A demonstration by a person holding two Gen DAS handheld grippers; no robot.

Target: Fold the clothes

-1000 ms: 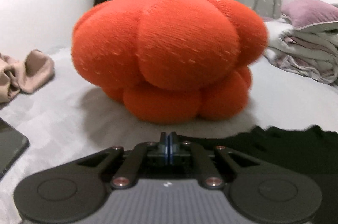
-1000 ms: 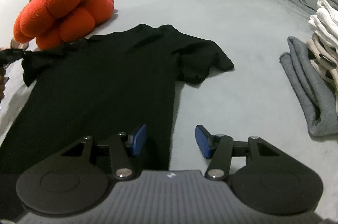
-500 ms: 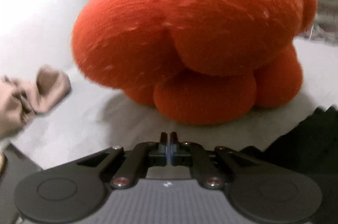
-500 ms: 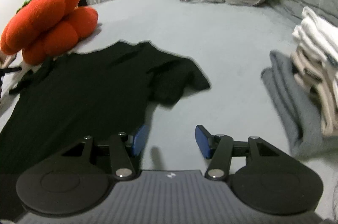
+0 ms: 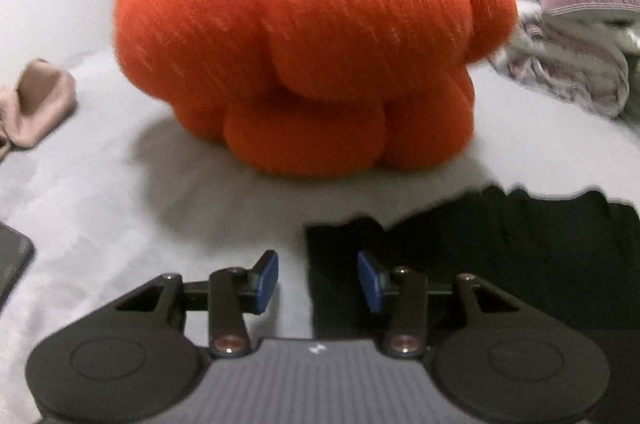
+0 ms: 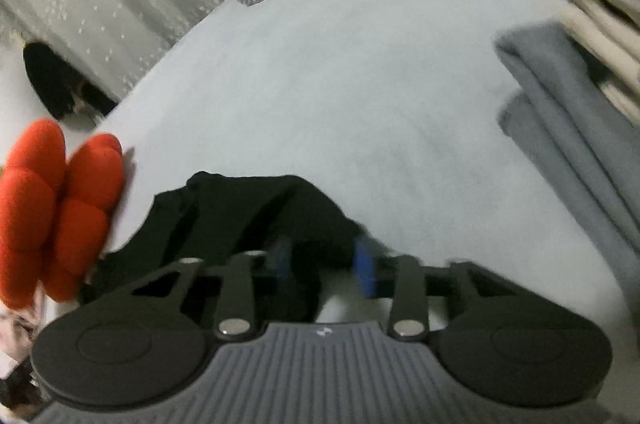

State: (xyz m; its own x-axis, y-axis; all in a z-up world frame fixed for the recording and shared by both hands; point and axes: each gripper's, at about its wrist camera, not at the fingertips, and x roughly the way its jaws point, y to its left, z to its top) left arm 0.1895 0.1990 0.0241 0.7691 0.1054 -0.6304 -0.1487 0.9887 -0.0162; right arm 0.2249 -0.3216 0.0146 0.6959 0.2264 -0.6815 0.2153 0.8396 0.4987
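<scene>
A black T-shirt [image 5: 500, 256] lies spread on the grey bed [image 5: 120, 203]. My left gripper [image 5: 318, 282] hovers over its sleeve corner with its jaws opening. The cloth's edge runs between the blue pads [image 5: 266, 280] but neither pad presses on it. In the right wrist view, which is blurred and tilted, the shirt's other sleeve [image 6: 248, 207] sits bunched in front of my right gripper [image 6: 323, 264]. Its jaws are closing with black cloth between the pads [image 6: 364, 268], which still stand apart.
A big orange pumpkin cushion [image 5: 312, 43] stands just beyond the shirt's left sleeve and shows again as the cushion [image 6: 52, 216]. Folded clothes [image 6: 580, 23] and a grey garment [image 6: 560, 143] are stacked to the right. A bundled quilt [image 5: 568, 55], beige cloth [image 5: 36, 99] and dark phone [image 5: 12, 260] lie around.
My left gripper went from shut to open and the sleeve corner now lies loose below it. My right gripper swung across to the other sleeve, rolled, and its jaws narrowed.
</scene>
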